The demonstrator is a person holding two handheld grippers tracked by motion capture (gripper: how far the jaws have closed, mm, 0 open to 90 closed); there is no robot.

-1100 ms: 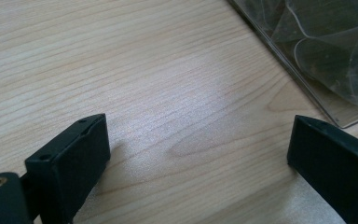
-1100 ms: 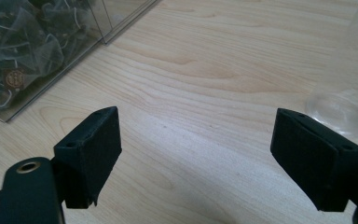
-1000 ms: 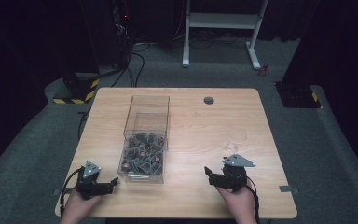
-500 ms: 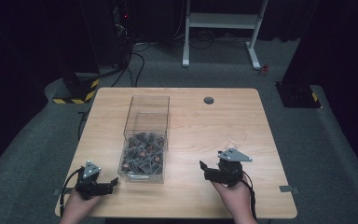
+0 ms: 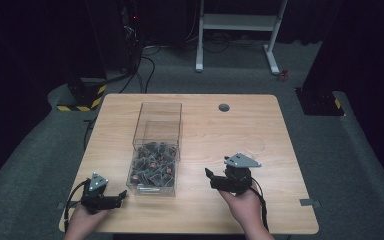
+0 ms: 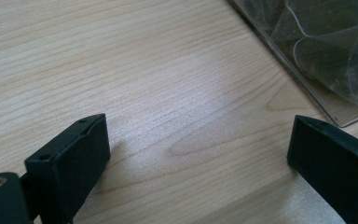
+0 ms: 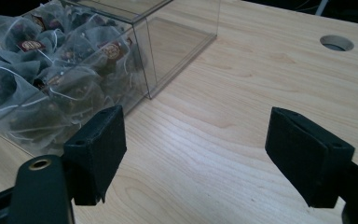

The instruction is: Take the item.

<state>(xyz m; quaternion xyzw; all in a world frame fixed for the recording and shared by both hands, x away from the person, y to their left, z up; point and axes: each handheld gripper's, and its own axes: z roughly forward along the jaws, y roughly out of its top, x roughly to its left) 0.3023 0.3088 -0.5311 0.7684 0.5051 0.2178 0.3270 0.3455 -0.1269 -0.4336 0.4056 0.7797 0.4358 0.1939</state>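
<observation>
My left gripper (image 5: 111, 200) sits at the near left corner of the wooden table (image 5: 260, 125), its jaws spread wide and empty, close above bare wood. Just beyond my right-hand jaw in the left gripper view lies the near corner of the clear plastic box (image 6: 307, 56).

My right gripper (image 5: 215, 179) hovers near the middle of the near edge, angled left toward that box (image 5: 156, 150). Its jaws also stand wide apart, gripping nothing and touching nothing. In the right gripper view the box's near half is packed with pyramid tea bags (image 7: 51, 70); its far half looks empty. A round cable hole (image 7: 336, 43) sits at the far side.
</observation>
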